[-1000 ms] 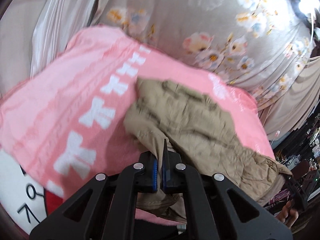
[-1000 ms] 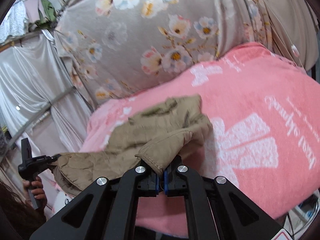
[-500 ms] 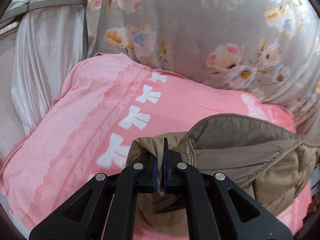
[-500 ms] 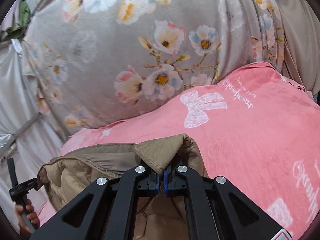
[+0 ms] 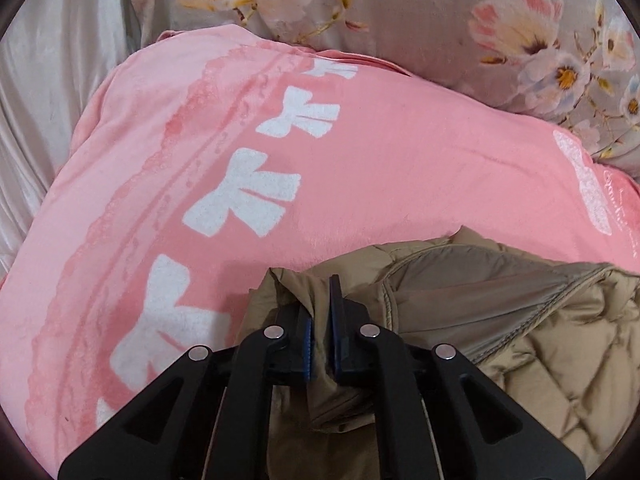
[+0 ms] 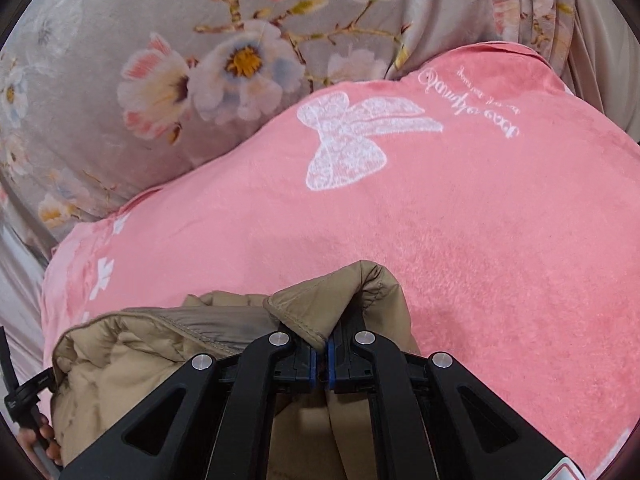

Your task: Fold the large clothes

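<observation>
My left gripper (image 5: pixel 319 322) has its fingers (image 5: pixel 335 300) nearly together with a fold of the tan quilted jacket (image 5: pixel 560 344) between them. Its jaws have just been opening slightly, and the pinched fold looks loose in the gap. My right gripper (image 6: pixel 321 354) is clamped tight on another edge of the jacket (image 6: pixel 132 348), a rounded corner bunching up over the fingertips. The jacket hangs between the two grippers and rests low on the pink blanket (image 5: pixel 380 168), with its grey lining turned upward.

Risks, as I judge them:

- Uneven release. If the left side lets go while the right remains clamped, the jacket can drag toward the right and the fold line skews.
- Snagging. Thin fabric can catch on the blue pads (image 6: pixel 330 356) when the fingers part, lifting the laid edge again.
- Spring-back. The padded quilting is bulky; a fold set down without pressing is likely to puff open.
- Slipping. The blanket's pile is soft and uneven, so the stack may settle crooked.

Beyond the jacket, the blanket's white bow print (image 6: pixel 352 136) lies bare. The floral curtain (image 6: pixel 224 60) hangs behind its far edge; a fold carried too far could push the jacket against it.
</observation>
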### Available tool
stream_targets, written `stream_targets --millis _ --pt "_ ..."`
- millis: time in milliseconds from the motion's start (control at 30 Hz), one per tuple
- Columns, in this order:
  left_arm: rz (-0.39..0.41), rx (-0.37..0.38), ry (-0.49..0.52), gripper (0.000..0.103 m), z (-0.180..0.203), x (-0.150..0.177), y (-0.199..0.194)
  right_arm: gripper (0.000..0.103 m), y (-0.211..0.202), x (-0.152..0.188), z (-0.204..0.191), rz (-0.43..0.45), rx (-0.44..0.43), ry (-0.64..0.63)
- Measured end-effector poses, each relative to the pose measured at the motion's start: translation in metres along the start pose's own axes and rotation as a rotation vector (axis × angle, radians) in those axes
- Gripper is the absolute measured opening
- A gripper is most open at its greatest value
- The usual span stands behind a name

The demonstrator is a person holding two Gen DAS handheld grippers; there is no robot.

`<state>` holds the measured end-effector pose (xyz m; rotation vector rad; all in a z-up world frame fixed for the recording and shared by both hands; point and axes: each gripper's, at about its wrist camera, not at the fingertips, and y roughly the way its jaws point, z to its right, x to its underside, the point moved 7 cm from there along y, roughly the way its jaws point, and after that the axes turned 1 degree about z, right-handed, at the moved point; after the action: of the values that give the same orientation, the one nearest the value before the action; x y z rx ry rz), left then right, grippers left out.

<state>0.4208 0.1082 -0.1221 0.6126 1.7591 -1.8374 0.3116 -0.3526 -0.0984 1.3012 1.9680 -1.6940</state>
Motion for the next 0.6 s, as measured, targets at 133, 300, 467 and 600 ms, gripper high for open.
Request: stream_targets --millis 133,300,467,600 --pt "0.008 -0.019 0.022 0.008 0.006 0.007 0.013 0.003 0.017 0.012 -0.001 -0.015 0.022 -0.035" --pt "0.03 -0.022 0.027 0.009 0.008 0.012 0.023 0.002 0.029 0.02 0.002 -0.025 0.023 -0.025" --pt "0.047 0.003 0.008 0.009 0.008 0.011 0.028 0.004 0.035 0.023 0.008 -0.051 -0.03 0.026" --pt "0.053 0.066 -0.042 0.011 -0.007 0.01 0.015 0.016 0.012 0.011 0.022 -0.011 -0.101 0.129"
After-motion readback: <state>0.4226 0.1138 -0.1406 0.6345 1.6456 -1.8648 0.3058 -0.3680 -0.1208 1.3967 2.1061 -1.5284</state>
